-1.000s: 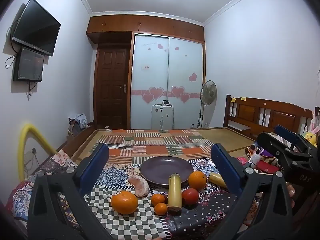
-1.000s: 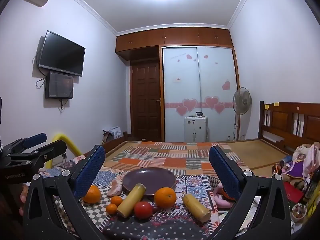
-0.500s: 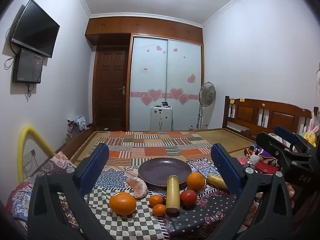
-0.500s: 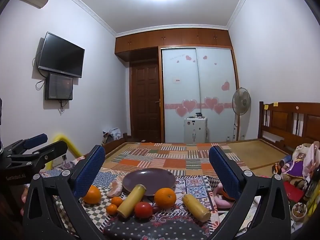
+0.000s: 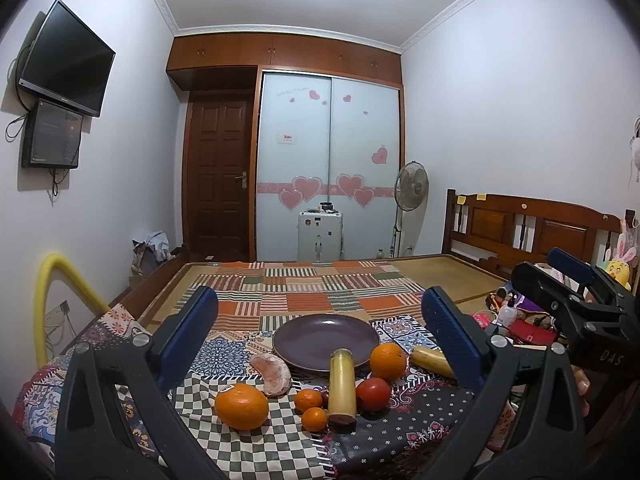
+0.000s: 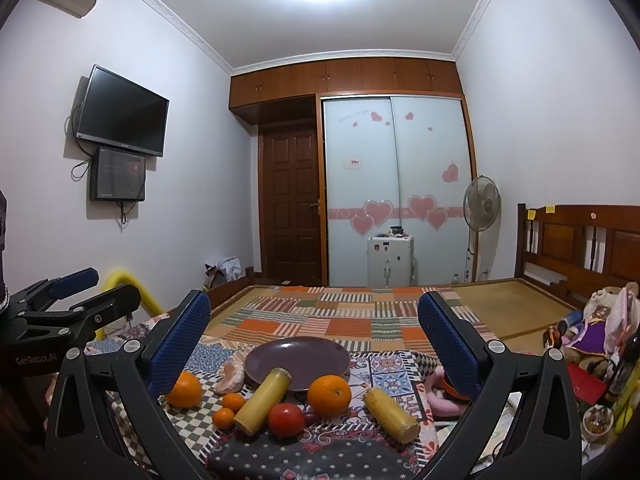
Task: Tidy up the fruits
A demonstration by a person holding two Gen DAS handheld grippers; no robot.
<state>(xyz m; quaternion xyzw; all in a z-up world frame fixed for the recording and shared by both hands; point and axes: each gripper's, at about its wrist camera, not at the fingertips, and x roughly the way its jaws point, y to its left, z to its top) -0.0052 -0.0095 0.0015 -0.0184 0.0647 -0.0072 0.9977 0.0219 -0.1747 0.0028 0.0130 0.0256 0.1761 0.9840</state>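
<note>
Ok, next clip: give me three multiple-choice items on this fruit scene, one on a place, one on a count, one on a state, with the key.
1. Where does the red tomato lie?
A. on the plate
B. on the cloth between the two yellow cylinders
C. in the left gripper

2. How many small tangerines lie beside the near cylinder?
A. two
B. four
C. none

3. What is the state of the purple plate?
A. stacked with oranges
B. upside down
C. nothing on it

Key: 1 B, the right wrist view shows it on the cloth between the left cylinder and the right cylinder. 2 A, one tangerine and another show. 3 C, its dish shows bare; both the left gripper and right gripper are open and hold nothing.
</note>
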